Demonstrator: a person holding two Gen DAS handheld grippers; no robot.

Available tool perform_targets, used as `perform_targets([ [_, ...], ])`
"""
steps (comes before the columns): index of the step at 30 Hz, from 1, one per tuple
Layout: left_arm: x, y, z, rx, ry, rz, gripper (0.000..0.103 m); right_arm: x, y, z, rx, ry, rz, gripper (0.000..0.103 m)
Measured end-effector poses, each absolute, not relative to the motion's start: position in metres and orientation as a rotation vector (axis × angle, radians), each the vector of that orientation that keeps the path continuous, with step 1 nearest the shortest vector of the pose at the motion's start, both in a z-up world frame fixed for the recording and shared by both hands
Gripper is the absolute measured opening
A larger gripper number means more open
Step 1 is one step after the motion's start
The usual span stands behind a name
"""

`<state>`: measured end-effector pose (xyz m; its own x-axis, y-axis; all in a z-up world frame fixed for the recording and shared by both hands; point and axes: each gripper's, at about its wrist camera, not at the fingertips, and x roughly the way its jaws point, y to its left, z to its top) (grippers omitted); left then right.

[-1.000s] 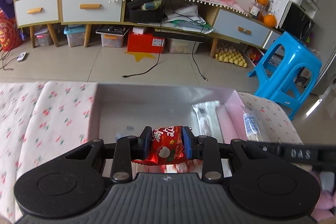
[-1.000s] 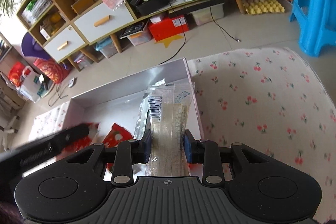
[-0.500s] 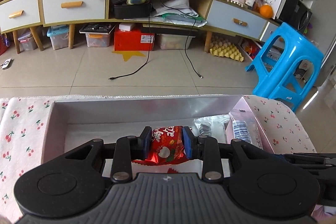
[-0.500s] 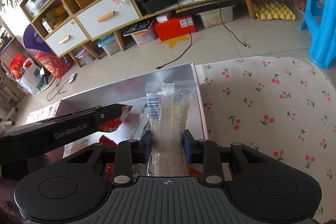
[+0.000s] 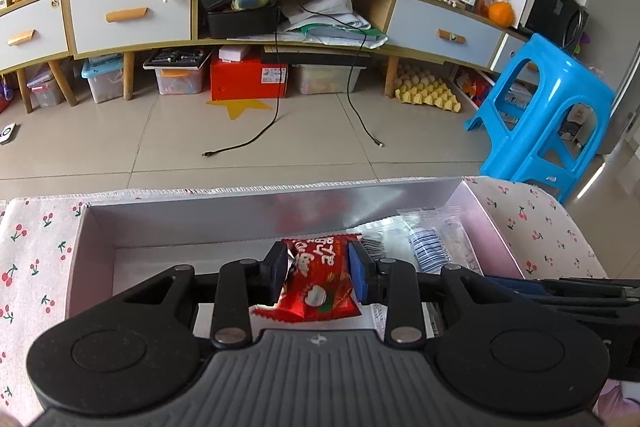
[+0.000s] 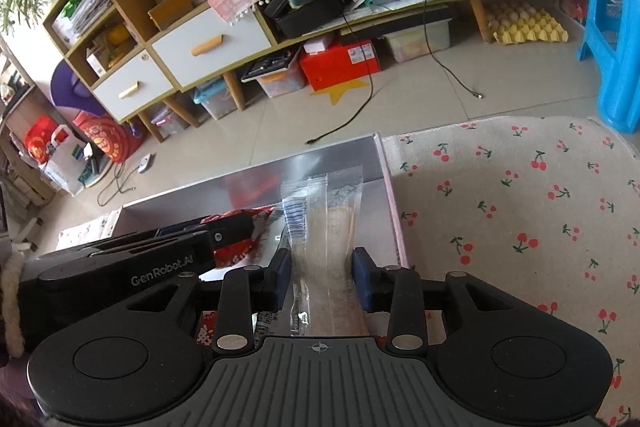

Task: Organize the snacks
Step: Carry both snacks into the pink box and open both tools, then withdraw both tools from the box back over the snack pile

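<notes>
My left gripper (image 5: 318, 277) is shut on a red snack packet (image 5: 316, 279) and holds it inside a shallow silver-walled box (image 5: 272, 209). Clear wafer packets (image 5: 428, 247) lie at the box's right end. My right gripper (image 6: 322, 281) has its jaws spread a little wider than a long clear wafer packet (image 6: 324, 223) between them; the packet is blurred and seems loose. It points into the box's right end (image 6: 340, 159). The left gripper's body (image 6: 132, 267) shows at left in the right wrist view, with the red packet (image 6: 236, 251) under it.
The box sits on a cherry-print cloth (image 6: 520, 211) covering the table. Beyond the table's far edge is tiled floor, a blue plastic stool (image 5: 544, 119), a low cabinet with drawers (image 5: 128, 15) and loose cables (image 5: 276, 115).
Both grippers moved further over the box. The right gripper's jaws widened around the wafer packet, which now looks loose. The left gripper still grips the red packet.
</notes>
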<state>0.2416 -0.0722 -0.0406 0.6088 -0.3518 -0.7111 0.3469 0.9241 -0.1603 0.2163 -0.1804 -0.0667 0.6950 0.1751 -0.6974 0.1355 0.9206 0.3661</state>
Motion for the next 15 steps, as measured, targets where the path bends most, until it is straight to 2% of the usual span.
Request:
perform_targets([
  [3,0.240,-0.071,-0.039,-0.014,0.820,-0.401,0.034,0.215,-0.182,-0.063,0.418,0.805,0.034,0.035],
  [5,0.238,-0.070,-0.036,-0.019,0.819,-0.392,0.039,0.212,-0.183,-0.059,0.430,0.797,0.039,0.045],
  [9,0.231,-0.066,-0.028,-0.020,0.810,-0.378,0.051,0.203,-0.186,-0.046,0.446,0.781,0.053,0.050],
  [15,0.212,-0.054,-0.011,-0.058,0.786,-0.350,0.070,0.180,-0.185,-0.022,0.419,0.765,0.038,0.067],
])
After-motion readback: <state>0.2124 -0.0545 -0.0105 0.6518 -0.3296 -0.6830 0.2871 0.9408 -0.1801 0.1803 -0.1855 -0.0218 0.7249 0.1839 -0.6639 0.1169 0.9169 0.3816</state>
